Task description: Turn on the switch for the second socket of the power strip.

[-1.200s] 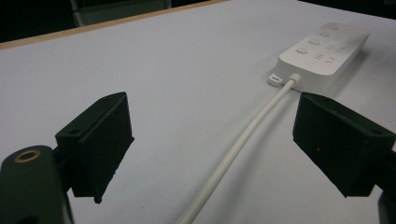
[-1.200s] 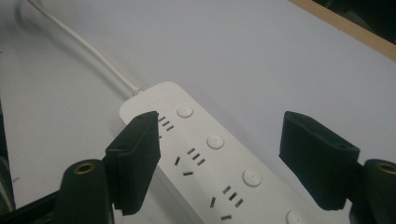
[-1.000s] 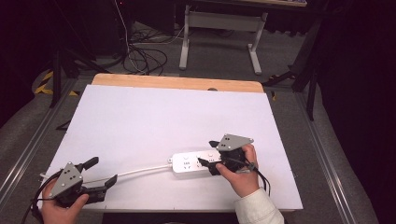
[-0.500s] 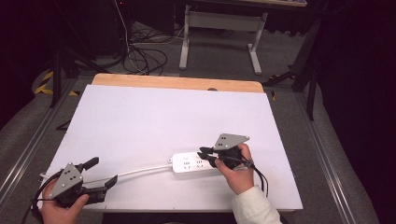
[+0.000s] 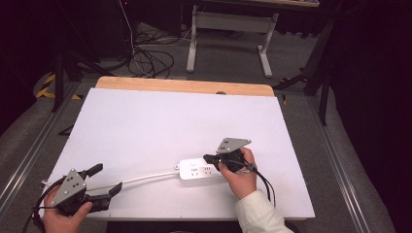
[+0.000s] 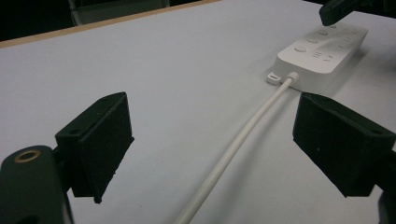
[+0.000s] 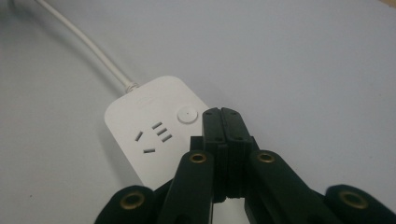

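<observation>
R gripper (image 7: 223, 116), jaws clenched w/ nothing between, hovers over power strip (image 5: 201, 171) centre-frame; L gripper (image 5: 106, 180) released, lower left, straddling cord (image 6: 236, 151).

In the right gripper view, the right gripper (image 7: 223, 122), its black jaws pressed together, covers the near end of the white plastic power strip (image 7: 149, 135); whether the tips touch it cannot be told. The strip's white round cord (image 7: 84, 44) runs off the top edge. In the left gripper view, the cord leaves by the bottom edge, and the strip's far end is cut off.
</observation>
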Action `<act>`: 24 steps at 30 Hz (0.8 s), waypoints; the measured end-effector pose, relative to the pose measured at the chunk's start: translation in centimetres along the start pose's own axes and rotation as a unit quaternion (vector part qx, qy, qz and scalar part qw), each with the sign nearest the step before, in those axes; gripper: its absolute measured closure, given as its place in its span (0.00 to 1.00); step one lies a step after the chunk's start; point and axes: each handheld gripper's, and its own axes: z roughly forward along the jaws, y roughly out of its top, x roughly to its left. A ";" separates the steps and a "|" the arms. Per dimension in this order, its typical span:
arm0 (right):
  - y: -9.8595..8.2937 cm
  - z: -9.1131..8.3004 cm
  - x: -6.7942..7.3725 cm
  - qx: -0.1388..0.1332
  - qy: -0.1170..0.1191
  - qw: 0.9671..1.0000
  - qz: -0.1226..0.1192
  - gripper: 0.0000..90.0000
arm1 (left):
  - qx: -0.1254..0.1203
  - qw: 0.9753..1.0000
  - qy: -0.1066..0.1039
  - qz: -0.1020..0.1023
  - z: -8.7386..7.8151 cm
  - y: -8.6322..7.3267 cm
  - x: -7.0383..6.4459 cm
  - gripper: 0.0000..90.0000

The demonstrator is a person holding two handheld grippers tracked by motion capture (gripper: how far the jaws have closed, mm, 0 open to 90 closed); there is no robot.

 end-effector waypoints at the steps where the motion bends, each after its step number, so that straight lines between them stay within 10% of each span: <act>1: 0.0 0.1 -0.1 0.003 -0.002 1.000 0.003 1.00 | 0.000 1.000 0.000 0.000 0.0 0.0 0.0 0.14; 24: -0.4 1.3 -0.2 0.039 -0.013 0.999 0.003 1.00 | 0.003 1.000 0.002 0.000 -0.1 0.0 0.0 0.15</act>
